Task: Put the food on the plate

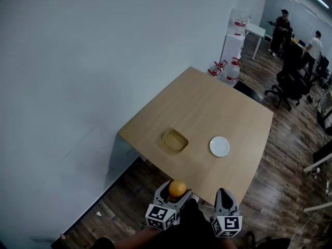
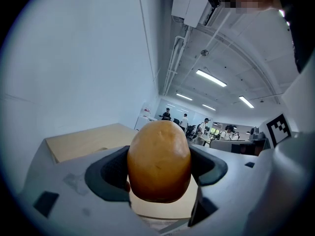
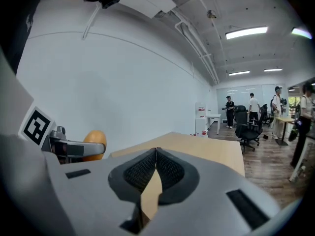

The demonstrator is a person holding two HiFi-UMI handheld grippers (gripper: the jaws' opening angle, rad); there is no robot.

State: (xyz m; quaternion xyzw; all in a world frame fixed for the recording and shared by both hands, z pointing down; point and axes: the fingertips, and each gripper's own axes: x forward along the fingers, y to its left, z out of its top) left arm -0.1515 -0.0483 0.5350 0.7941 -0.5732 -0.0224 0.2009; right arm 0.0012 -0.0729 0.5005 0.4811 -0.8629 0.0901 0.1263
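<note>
The wooden table (image 1: 207, 108) lies ahead of both grippers, not yet under them, so we judge that a slackened squeeze or a jolt here would drop our load onto the floor (image 1: 129, 191). Straight ahead of our left gripper (image 1: 176, 195) sits a shallow yellow tray (image 1: 175, 140), which looks empty. Ahead of our right gripper (image 1: 224, 196), forward-right of the left one, the white plate (image 1: 219, 146) is bare. The left jaws are clamped on the sides of the food (image 2: 159, 161), a smooth rounded orange-brown piece that could roll off the flat plate if released high. The right jaws are pressed together on nothing.
</note>
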